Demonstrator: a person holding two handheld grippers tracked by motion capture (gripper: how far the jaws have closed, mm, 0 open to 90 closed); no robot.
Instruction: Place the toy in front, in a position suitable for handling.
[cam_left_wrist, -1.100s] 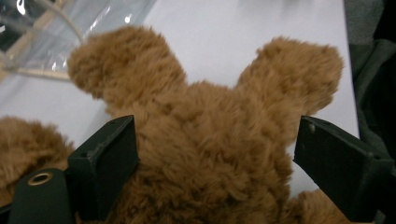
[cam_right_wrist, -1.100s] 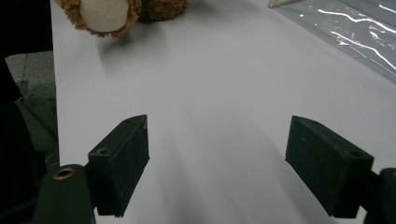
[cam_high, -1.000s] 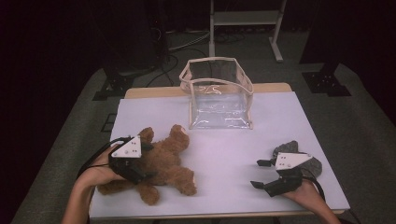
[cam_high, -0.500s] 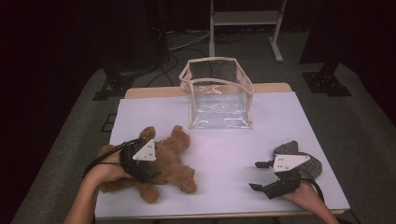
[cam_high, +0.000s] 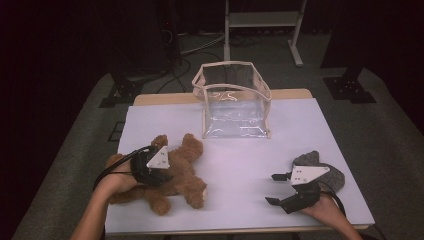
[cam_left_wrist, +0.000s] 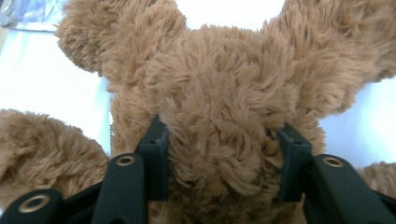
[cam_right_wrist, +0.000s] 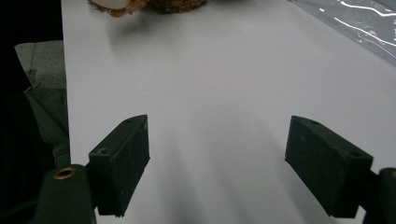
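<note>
No lettering, label, brand mark, number or sign can be read anywhere in these views.

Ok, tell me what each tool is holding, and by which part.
The left tool, its jaws just closing, grips the brown teddy bear around its body. The right tool is open and holds nothing.
</note>
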